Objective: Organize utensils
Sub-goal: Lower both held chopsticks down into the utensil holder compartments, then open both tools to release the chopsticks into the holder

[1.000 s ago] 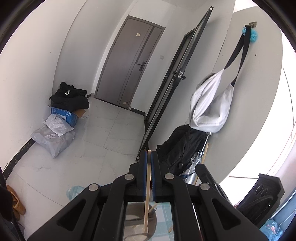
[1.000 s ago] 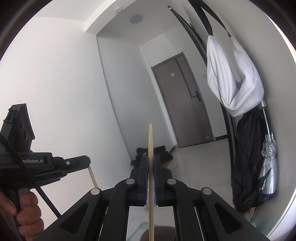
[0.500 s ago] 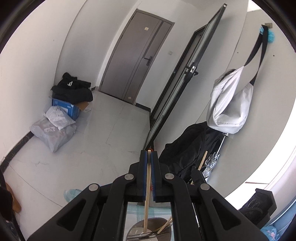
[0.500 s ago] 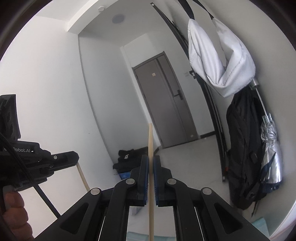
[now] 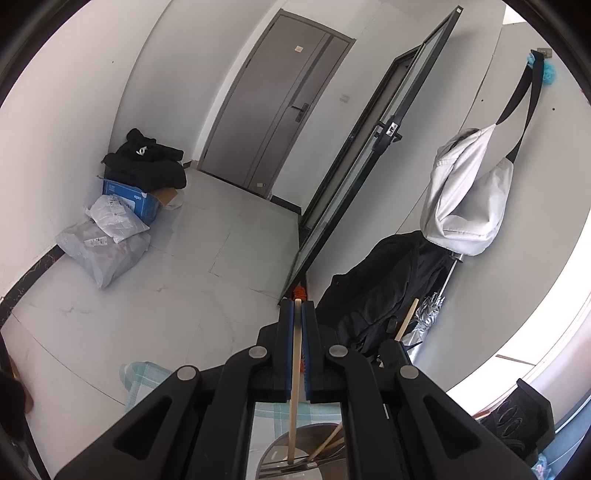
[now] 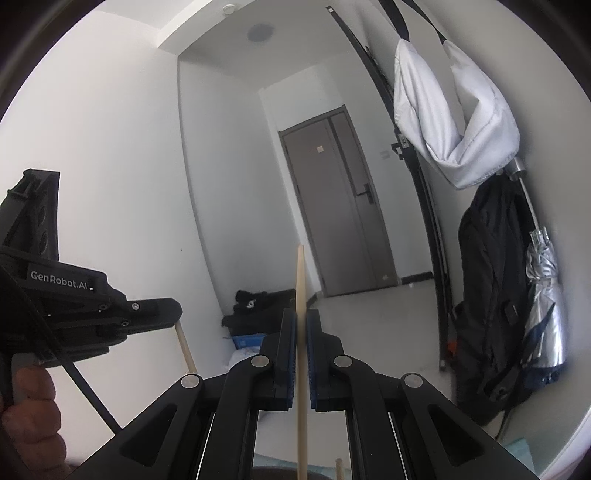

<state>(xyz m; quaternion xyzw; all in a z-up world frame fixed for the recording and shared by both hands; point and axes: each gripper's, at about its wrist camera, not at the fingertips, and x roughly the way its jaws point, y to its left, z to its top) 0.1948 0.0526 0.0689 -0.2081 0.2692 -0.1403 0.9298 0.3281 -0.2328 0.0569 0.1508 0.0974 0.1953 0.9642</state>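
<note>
— Jaws on the left gripper (image 5: 297, 306)?
— Clamped on a wooden chopstick (image 5: 294, 387); its lower end dips into the metal holder (image 5: 275, 454), beside other sticks.
— And the right gripper (image 6: 301, 325)?
— Pinched tight on another chopstick (image 6: 301, 280), standing upright; holder barely visible below.

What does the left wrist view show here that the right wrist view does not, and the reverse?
Only left wrist: a round metal utensil holder below the left hand-held gripper, its wooden chopstick reaching in; grey parcels.
Only right wrist: a person's hand and a ceiling speaker.
Both: each hand-held gripper shut on a chopstick, the grey door, the white bag.
</note>
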